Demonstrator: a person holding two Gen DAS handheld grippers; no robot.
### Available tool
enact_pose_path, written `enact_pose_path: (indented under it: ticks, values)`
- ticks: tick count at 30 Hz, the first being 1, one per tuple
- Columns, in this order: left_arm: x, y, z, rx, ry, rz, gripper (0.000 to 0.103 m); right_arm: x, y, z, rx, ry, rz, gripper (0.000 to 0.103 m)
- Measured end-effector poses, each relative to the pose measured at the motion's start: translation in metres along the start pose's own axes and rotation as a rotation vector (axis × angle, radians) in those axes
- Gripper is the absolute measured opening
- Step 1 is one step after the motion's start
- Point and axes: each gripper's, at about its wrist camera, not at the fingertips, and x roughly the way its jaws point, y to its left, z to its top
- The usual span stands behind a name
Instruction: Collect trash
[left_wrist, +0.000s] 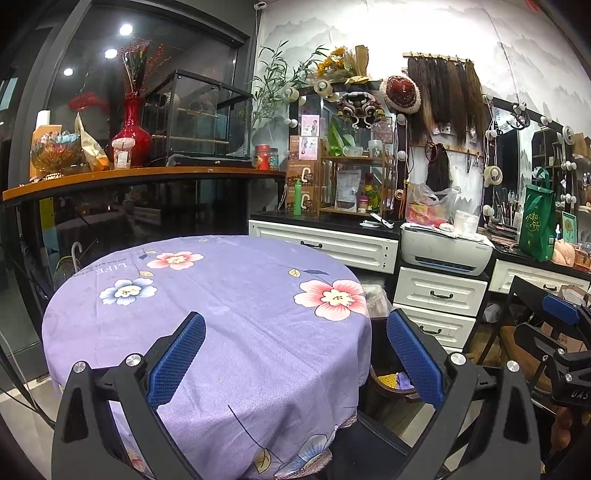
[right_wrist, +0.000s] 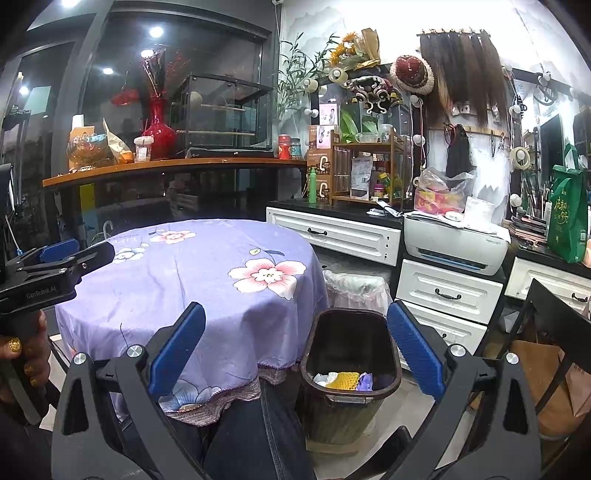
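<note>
Trash sits inside the dark bin (right_wrist: 349, 369) already: yellow mesh piece (right_wrist: 343, 379), something white (right_wrist: 322, 378) and a purple scrap (right_wrist: 364, 381) at the bottom. Bin stands on the floor just beside the right edge of the round table (right_wrist: 192, 280), near the person's denim-clad knee (right_wrist: 255, 435).

Tabletop under its purple flowered cloth (left_wrist: 221, 332) looks bare from both views, nothing left on it to pick up. No loose trash visible on the floor either, though the floor is mostly hidden.

Left gripper (left_wrist: 295, 354) hovers over the table's near edge, released, jaws wide, nothing between them. Right gripper (right_wrist: 295, 350) likewise spread wide and empty, pointed over the bin's near side.

Judgement: collection looks essentially done, or at its very end. What's left, if anything, sits out of view.
</note>
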Motion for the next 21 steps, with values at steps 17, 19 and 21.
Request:
enact_pose_path:
  ticks: [17,19,21]
  values:
    - [0.0025,-0.0038,-0.0001,0.007,0.012,0.0,0.097,0.0029,0.0018,-0.0009,-0.011,0.004,0.004,0.097]
    - [0.0025,-0.0037,0.0,0.007,0.012,-0.001,0.097,0.0027,0.0022,-0.0006,-0.011,0.003,0.004,0.097]
    - [0.0025,-0.0041,-0.0002,0.008,0.013,0.0,0.098,0.0026,0.0025,-0.0006,-0.011,0.003,0.003,0.097]
